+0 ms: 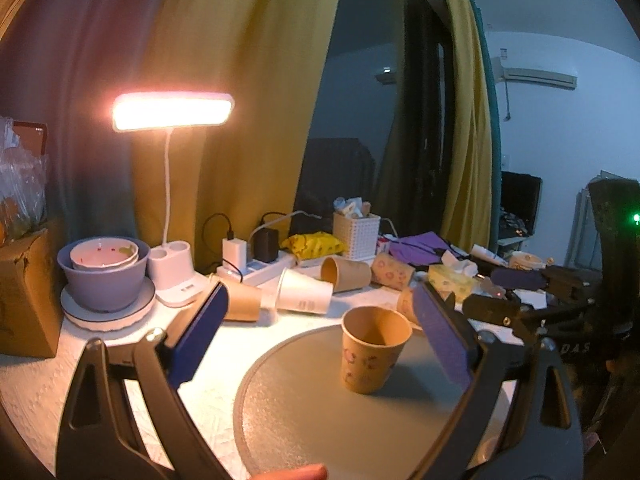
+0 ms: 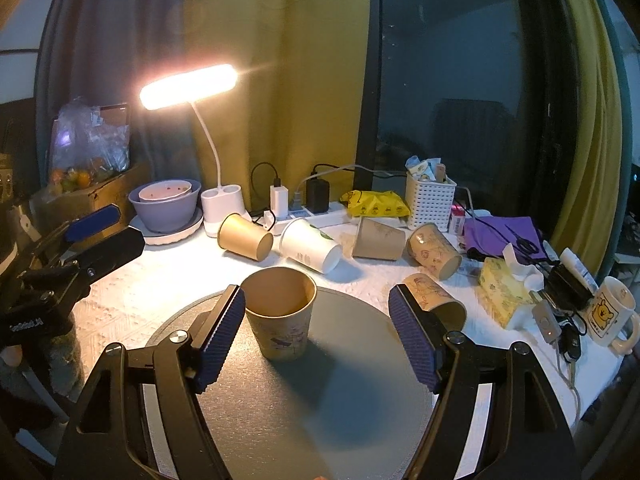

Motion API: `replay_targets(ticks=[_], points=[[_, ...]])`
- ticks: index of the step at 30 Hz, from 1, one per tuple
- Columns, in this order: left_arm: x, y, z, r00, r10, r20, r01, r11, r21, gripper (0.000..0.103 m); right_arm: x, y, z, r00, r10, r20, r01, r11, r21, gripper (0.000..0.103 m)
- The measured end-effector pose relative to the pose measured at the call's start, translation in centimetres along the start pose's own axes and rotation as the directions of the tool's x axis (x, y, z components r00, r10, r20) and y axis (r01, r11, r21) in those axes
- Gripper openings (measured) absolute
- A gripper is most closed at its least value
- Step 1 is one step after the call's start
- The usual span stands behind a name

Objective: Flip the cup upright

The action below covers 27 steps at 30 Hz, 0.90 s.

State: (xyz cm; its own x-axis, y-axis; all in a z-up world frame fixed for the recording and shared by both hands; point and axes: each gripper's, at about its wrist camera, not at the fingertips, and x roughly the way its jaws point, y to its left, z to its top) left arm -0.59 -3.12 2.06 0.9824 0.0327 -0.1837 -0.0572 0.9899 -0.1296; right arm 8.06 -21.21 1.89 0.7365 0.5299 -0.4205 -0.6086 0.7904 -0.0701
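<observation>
Brown paper cup (image 2: 280, 316) stands upright on the grey round mat (image 2: 352, 392), mouth up. Right gripper (image 2: 318, 334) is spread wide, one pad just beside the cup, holding nothing. Left gripper (image 1: 320, 332) is likewise wide apart, empty.

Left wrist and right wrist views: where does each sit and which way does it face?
Left wrist: on the left claw, facing the upright cup on the round mat; own open fingers show, right claw at far right.
Right wrist: on the right claw, facing the same cup near its left finger; left claw at left.
Shared: cup, mat, desk lamp, tipped cups.
</observation>
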Motion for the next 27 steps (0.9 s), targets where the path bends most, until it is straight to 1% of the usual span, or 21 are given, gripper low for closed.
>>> replay_targets(ticks=[6, 27], points=[[0.23, 0.19, -0.11, 1.000, -0.001, -0.014, 0.000, 1.000, -0.012, 0.094, 0.00, 0.04, -0.01, 1.000, 0.000, 0.000, 0.000, 1.000, 0.002, 0.077], [0.49, -0.01, -0.26, 1.000, -0.007, -0.021, 0.007, 1.000, -0.011, 0.094, -0.09, -0.07, -0.11, 1.000, 0.003, -0.002, -0.003, 1.000, 0.002, 0.077]])
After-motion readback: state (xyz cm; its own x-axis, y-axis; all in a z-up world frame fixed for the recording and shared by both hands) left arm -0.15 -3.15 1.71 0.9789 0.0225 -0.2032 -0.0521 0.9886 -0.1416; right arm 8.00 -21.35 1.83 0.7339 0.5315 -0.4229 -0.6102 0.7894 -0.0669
